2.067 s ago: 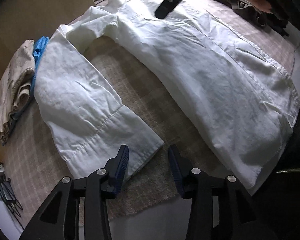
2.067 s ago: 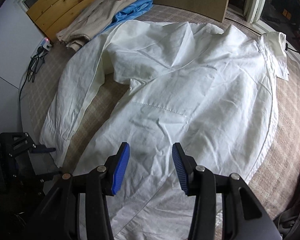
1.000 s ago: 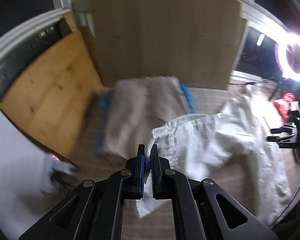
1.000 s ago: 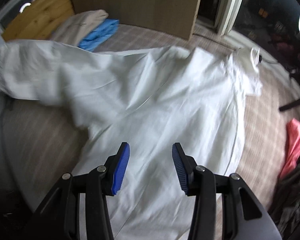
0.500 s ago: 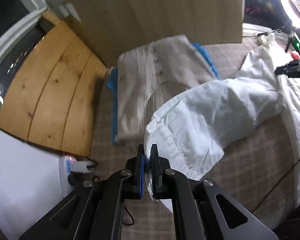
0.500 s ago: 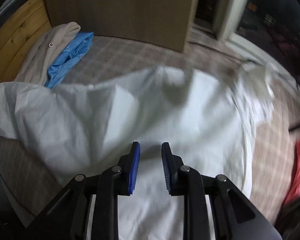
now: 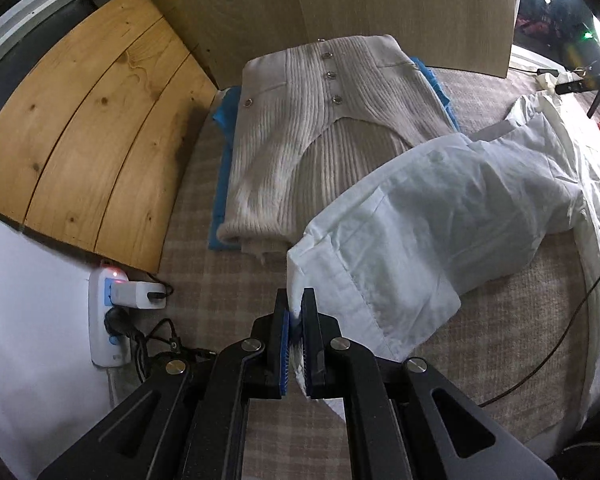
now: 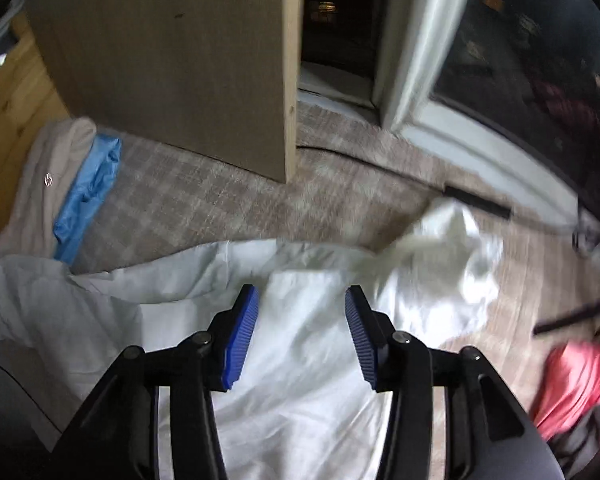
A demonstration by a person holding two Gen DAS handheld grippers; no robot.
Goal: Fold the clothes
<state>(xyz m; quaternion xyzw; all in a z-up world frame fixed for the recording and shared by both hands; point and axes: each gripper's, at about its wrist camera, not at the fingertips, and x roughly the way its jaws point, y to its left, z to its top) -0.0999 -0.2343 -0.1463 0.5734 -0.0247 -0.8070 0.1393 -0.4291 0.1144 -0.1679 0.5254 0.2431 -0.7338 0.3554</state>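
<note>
A white shirt [image 8: 300,360] lies spread on the checked cover. Its sleeve [image 7: 440,220] stretches from the body toward me in the left wrist view, and my left gripper [image 7: 295,312] is shut on the cuff edge, low over the cover. In the right wrist view my right gripper [image 8: 302,320] hovers above the shirt's upper body near the collar [image 8: 448,232]; its jaws are opening, with cloth below them but nothing pinched between the pads.
A folded beige ribbed cardigan [image 7: 320,128] on a blue garment [image 7: 220,168] lies beside the sleeve. A white power strip [image 7: 108,316] with cables sits by the wooden board [image 7: 92,128]. A red garment [image 8: 580,376] lies right; a thin cable [image 7: 560,340] crosses the cover.
My left gripper has sunk with the cuff, laying the sleeve out beside the cardigan. My right gripper slid across the shirt toward the collar, narrowing then widening its jaws.
</note>
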